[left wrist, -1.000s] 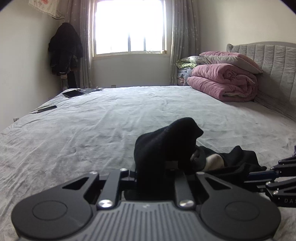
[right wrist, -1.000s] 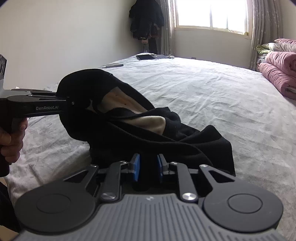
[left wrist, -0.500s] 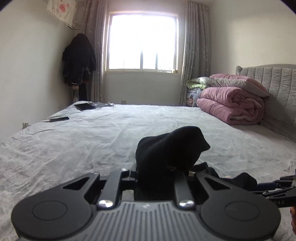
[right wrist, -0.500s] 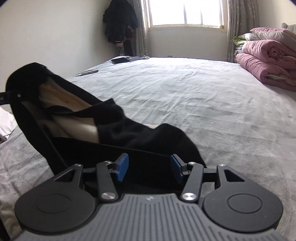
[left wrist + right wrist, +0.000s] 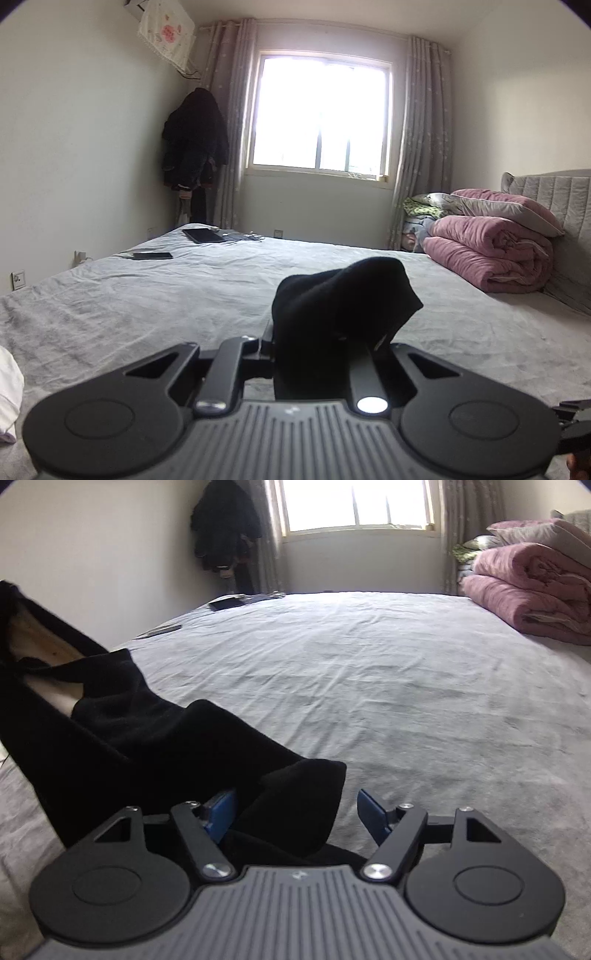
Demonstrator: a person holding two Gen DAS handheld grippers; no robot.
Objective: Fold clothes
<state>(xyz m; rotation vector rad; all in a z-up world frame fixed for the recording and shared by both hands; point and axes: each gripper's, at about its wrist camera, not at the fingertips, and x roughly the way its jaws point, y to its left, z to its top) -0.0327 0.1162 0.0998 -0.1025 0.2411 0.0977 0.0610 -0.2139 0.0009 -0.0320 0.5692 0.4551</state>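
Grey bed (image 5: 388, 686) under bright window (image 5: 321, 114)

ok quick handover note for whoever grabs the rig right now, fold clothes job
Left gripper: shut on the black garment, holding one end up off the grey bed.
Right gripper: open, blue fingers spread; the cloth lies loose between them, ungripped.
Done: no fold visible yet; the garment is bunched, pale lining showing.
Left: regrip with the right, spread it flat on the bed, fold.
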